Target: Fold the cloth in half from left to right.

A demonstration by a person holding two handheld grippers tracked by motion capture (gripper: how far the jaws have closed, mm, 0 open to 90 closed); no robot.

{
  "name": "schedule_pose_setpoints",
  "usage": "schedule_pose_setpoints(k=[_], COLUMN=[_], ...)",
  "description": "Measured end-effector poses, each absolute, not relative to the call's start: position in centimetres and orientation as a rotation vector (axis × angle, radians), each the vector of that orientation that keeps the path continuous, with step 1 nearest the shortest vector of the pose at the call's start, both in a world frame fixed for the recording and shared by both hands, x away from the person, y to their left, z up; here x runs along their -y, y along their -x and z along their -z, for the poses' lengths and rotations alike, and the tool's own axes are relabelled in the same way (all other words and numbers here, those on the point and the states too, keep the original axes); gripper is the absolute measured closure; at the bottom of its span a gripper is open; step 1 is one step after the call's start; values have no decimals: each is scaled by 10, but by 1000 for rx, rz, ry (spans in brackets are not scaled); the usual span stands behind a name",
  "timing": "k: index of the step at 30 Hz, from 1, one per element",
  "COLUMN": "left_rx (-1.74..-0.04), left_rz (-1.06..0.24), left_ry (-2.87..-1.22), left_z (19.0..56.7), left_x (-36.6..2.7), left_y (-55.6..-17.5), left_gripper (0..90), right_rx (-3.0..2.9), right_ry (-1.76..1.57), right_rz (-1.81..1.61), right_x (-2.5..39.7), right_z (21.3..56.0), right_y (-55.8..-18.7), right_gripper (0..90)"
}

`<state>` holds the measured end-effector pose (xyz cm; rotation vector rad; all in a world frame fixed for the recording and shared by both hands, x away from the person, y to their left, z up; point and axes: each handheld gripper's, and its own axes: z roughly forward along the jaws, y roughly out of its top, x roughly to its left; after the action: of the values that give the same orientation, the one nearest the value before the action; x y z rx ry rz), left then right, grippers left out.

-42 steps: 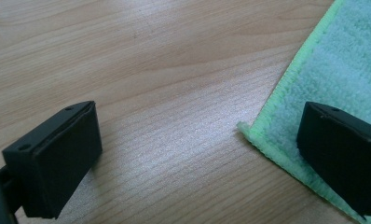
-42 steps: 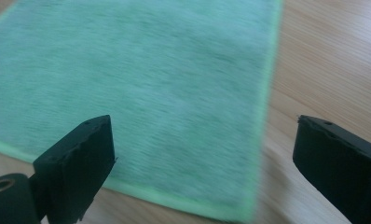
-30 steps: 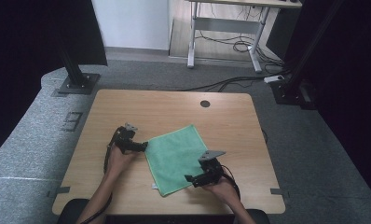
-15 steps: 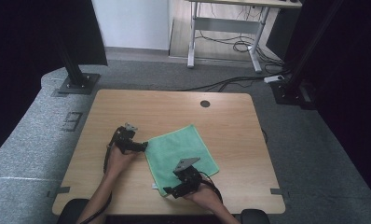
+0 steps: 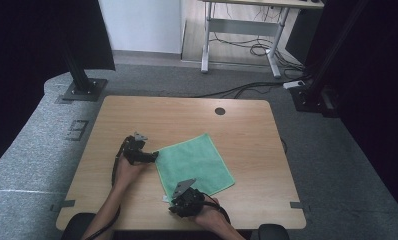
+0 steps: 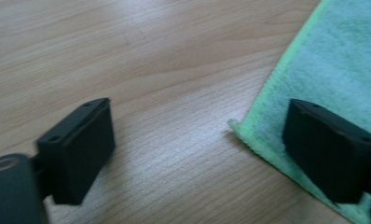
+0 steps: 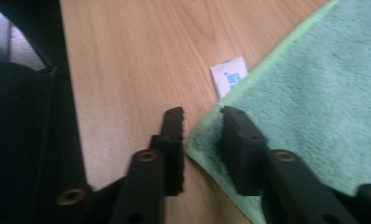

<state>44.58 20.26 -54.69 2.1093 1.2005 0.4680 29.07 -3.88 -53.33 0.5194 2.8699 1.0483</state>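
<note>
A green cloth (image 5: 194, 162) lies flat on the wooden table (image 5: 247, 130), turned like a diamond. My left gripper (image 5: 153, 156) sits at its left corner. In the left gripper view this gripper (image 6: 200, 109) is wide open, its right jaw over the cloth (image 6: 342, 60) and its left jaw over bare wood. My right gripper (image 5: 174, 200) is at the cloth's near-left corner. In the right gripper view its jaws (image 7: 203, 114) stand only narrowly apart and straddle the corner of the cloth (image 7: 314, 93), with the cloth's edge in the gap.
A small white tag with blue print (image 7: 229, 77) lies on the wood beside the cloth's edge. Beyond the table's far edge stand a desk frame with cables (image 5: 247, 35) and black stands (image 5: 82, 85).
My right gripper has moved left along the near side of the cloth, from its right part to its near-left corner. The left gripper and the cloth have stayed put.
</note>
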Motion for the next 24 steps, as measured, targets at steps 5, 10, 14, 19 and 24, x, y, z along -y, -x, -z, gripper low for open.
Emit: schedule_pose_setpoints(k=[5,10,14,19,24], left_rx=[-1118,-1111,-1170,-1233,-1217], left_rz=[-450,-379,-347,-337,-361], left_ry=[-2108,-2088,-2068,-2040,-2023], left_z=[546,545,542,537,527], left_x=[-198,-191,-202,-217,-217], left_y=[-440,-435,-434,-430,-429], left_gripper=[517,875,882,885,885], right_rx=[-2841,-2845,-2871,-2885,-2855], right_ry=[-546,-536,-525,-458,-449], right_rz=[-1010,-1007,-1044,-1066,-1116], right_x=[38,36,28,9,11], right_z=[533,532,533,530,517], right_y=[-291,-291,-292,-289,-288], right_gripper=[849,856,856,857,856])
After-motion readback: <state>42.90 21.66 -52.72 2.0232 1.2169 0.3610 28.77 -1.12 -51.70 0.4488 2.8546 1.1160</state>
